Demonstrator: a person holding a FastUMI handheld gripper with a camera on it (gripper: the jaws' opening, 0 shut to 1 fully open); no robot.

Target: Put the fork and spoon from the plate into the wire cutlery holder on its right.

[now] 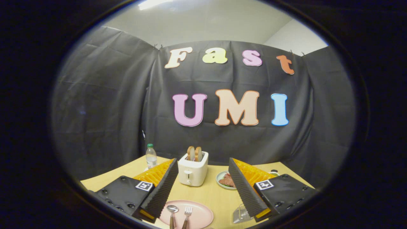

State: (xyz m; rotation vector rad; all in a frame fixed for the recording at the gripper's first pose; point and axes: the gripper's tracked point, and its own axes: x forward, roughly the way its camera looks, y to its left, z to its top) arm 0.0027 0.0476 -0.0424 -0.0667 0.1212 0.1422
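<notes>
Hovering jaws (pixel 203 187) apart — fork (pixel 187 216), spoon (pixel 172 213) on plate (pixel 203 216).

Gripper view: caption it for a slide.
Open gripper above pink plate holding spoon and fork; wire cutlery holder to the plate's right.

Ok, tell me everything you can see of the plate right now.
The plate is round, flat and pale pink, with a smooth, matte look. It lies on the wooden table, in front of the toaster and between the open tool's fingers. A spoon and a fork rest on it side by side, spoon on the left, heads pointing away. Its near edge is cut off.
</notes>
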